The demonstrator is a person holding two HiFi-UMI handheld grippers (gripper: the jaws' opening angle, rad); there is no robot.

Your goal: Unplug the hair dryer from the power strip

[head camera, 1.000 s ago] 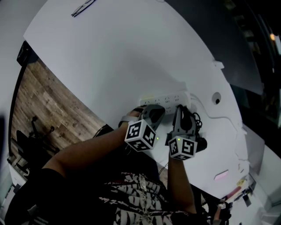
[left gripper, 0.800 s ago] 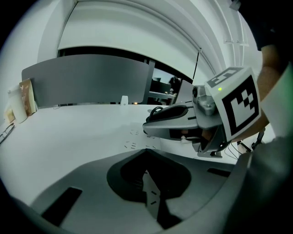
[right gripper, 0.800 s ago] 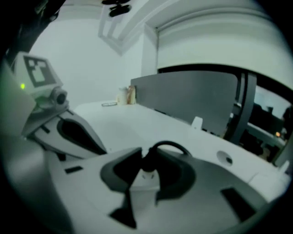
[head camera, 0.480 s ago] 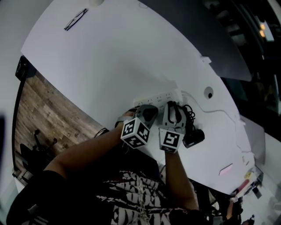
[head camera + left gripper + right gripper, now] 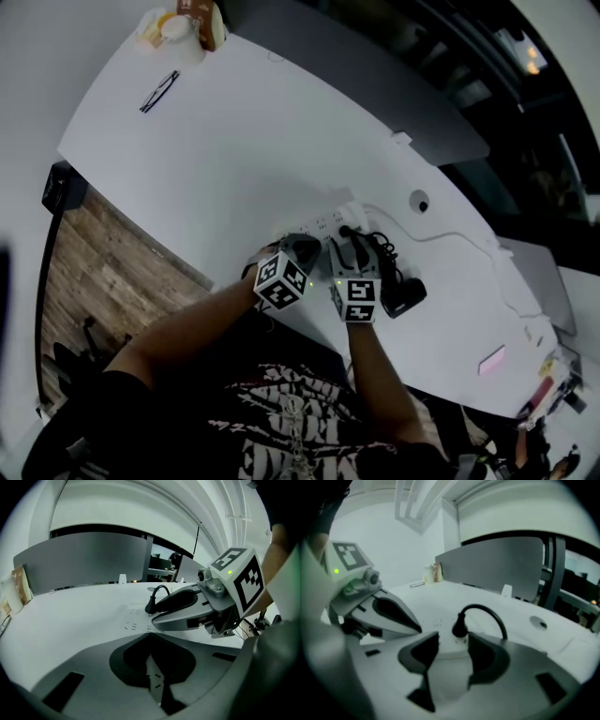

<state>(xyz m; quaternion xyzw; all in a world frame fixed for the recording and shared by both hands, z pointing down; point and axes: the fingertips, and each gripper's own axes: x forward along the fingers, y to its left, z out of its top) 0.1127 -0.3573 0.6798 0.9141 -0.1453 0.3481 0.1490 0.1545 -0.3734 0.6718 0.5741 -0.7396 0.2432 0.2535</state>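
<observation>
A white power strip (image 5: 323,223) lies on the white table (image 5: 234,141). A black plug (image 5: 460,625) stands in it, and its cord (image 5: 487,611) arches away to the right. The black hair dryer (image 5: 405,295) lies beside my right hand. My right gripper (image 5: 453,644) is open; its jaws have just been opening, and the plug stands just beyond the fingertips, with nothing pressed between the pads. My left gripper (image 5: 149,633) is shut and empty, its tips at the near edge of the strip's sockets (image 5: 132,620). The two grippers sit side by side.
Eyeglasses (image 5: 159,91) and a cup with a carton (image 5: 178,23) sit at the table's far end. A cable hole (image 5: 419,202) is right of the strip. A grey partition (image 5: 375,84) borders the far edge. Wooden floor (image 5: 103,272) shows on the left.
The right gripper has shifted left to sit close beside the left gripper at the strip. The head view has tilted, bringing the far end of the table into sight.
</observation>
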